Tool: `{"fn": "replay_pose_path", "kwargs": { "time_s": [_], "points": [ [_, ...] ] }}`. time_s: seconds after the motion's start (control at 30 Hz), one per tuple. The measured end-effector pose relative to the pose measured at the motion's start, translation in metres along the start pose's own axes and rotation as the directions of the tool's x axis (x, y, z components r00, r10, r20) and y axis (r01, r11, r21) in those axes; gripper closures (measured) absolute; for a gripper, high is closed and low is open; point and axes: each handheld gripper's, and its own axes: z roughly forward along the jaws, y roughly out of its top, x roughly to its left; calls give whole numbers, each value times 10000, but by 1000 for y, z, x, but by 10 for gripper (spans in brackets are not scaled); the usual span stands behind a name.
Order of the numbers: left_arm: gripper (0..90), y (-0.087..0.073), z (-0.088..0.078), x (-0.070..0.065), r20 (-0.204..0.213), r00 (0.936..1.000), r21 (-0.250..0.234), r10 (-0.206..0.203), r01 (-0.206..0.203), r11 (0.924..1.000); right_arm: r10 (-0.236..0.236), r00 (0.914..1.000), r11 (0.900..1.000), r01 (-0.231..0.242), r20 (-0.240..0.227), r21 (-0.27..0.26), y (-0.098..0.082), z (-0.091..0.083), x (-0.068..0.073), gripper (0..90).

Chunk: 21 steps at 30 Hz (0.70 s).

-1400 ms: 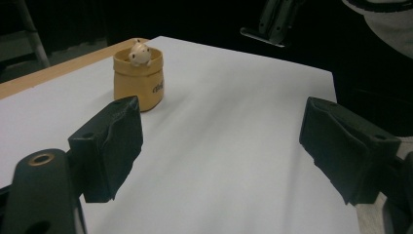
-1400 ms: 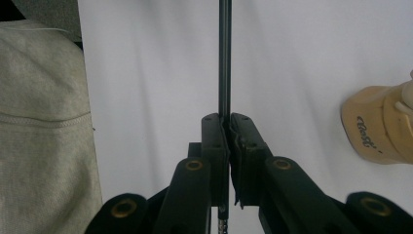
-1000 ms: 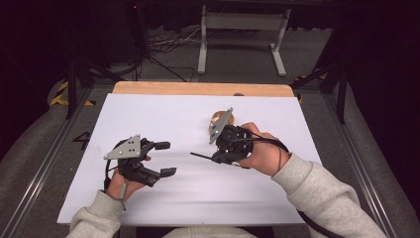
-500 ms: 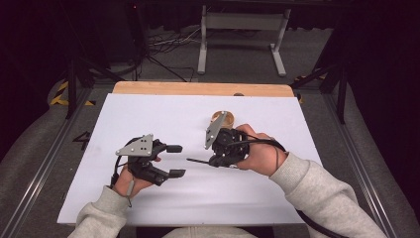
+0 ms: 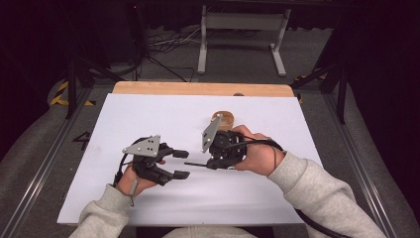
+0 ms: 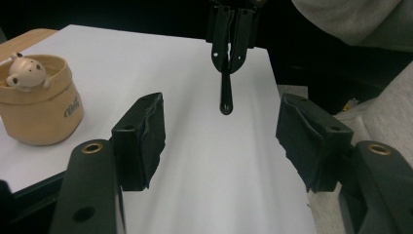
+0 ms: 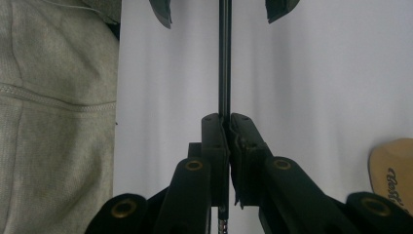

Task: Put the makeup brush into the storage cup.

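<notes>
My right gripper (image 5: 214,162) is shut on a thin black rod (image 5: 195,163) that points left over the white table top (image 5: 148,114). In the right gripper view the jaws (image 7: 226,119) pinch the rod (image 7: 224,58) near its lower end. My left gripper (image 5: 181,164) faces it, open, and its jaws have just been closing. The rod's free tip (image 6: 225,105) sits at the mouth of the left gripper (image 6: 221,127), touching neither pad (image 6: 146,131). Both left pads show at the top of the right gripper view, one (image 7: 160,9) on each side of the rod.
A tan cup (image 5: 223,119) with a small white bear figure (image 6: 27,73) at its rim stands just behind the right gripper. A wooden board edge (image 5: 198,88) runs along the table's far side. Grey sleeves (image 5: 317,193) come in from the bottom.
The left gripper has shifted a little to the right, towards the rod's tip, and its jaws stand narrower than before. The right gripper has kept its hold on the rod.
</notes>
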Motion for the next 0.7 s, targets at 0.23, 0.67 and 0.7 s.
{"fn": "replay_pose_path", "kwargs": {
  "time_s": [0.23, 0.67, 0.7],
  "points": [
    [379, -1, 2, 1, 164, 9999, 125, 38, -40, 9999, -139, 9999, 9999, 139, -76, 34, 3, 3, 1, 858],
    [536, -3, 8, 1, 438, 9990, 386, 39, -56, 9992, -267, 9995, 9996, 269, -164, 120, 6, 9, 1, 858],
    [554, -3, 9, 1, 458, 9989, 405, 42, -60, 9992, -295, 9994, 9995, 297, -198, 131, 6, 10, 1, 858]
  ]
}}
